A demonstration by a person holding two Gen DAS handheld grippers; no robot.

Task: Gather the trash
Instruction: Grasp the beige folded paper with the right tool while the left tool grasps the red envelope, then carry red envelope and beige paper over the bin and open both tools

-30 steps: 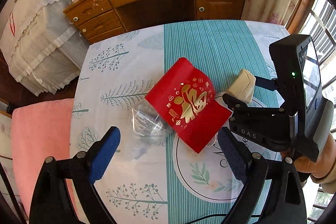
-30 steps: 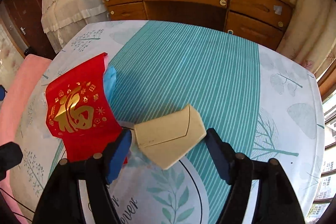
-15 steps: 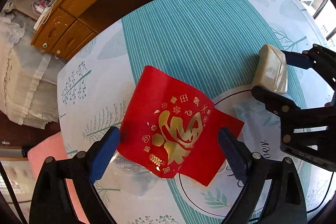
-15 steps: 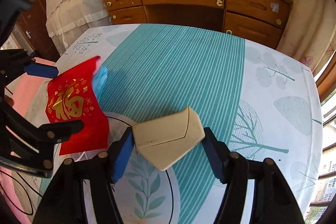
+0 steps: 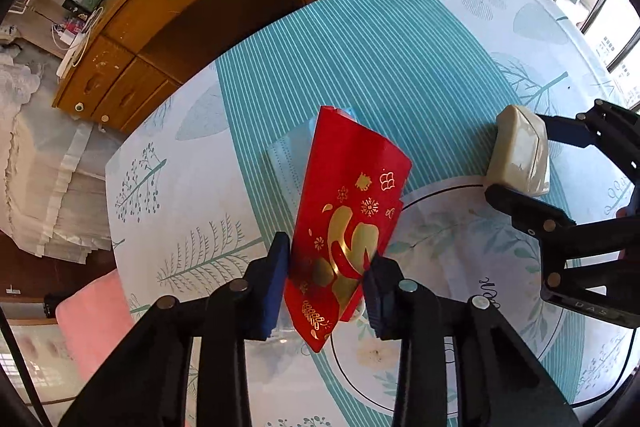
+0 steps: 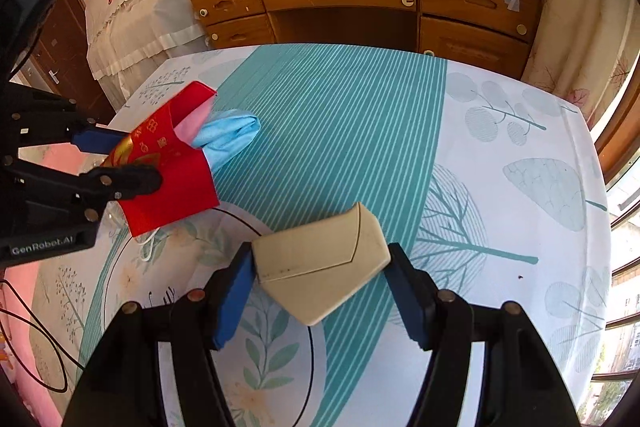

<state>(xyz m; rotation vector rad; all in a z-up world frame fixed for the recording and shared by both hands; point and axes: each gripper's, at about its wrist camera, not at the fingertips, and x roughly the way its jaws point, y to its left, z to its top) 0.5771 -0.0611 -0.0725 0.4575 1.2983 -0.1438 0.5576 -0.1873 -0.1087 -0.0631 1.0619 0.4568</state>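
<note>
So the big change from half a second back: the left claw (image 5: 326,281) was spread wide over the red envelope (image 5: 352,219), which lay flat on the surface (image 5: 400,67). Now its two pads have come together on the envelope's near end and squeezed it, so the paper has buckled into a curved, half-rolled shape and its far end is tipped up off the cloth. From the right wrist view you can see the pink inside of it where it bows open.

That also uncovered something. A light blue face mask (image 6: 228,137) that was mostly hidden under the envelope is now lying in plain sight on the striped part of the cloth, touching the envelope's far edge. There also seems to be a clear plastic piece under the near end of the envelope, but it's too hidden to say much.

The right claw (image 6: 320,283) hasn't changed its job: it stays clamped on the beige folded packet (image 6: 320,267), held just above the surface, off to the right of the envelope.

My read is both claws are now loaded, so these two pieces can go wherever the trash goes (no bin visible in either view). The mask would be the next pickup after that.
</note>
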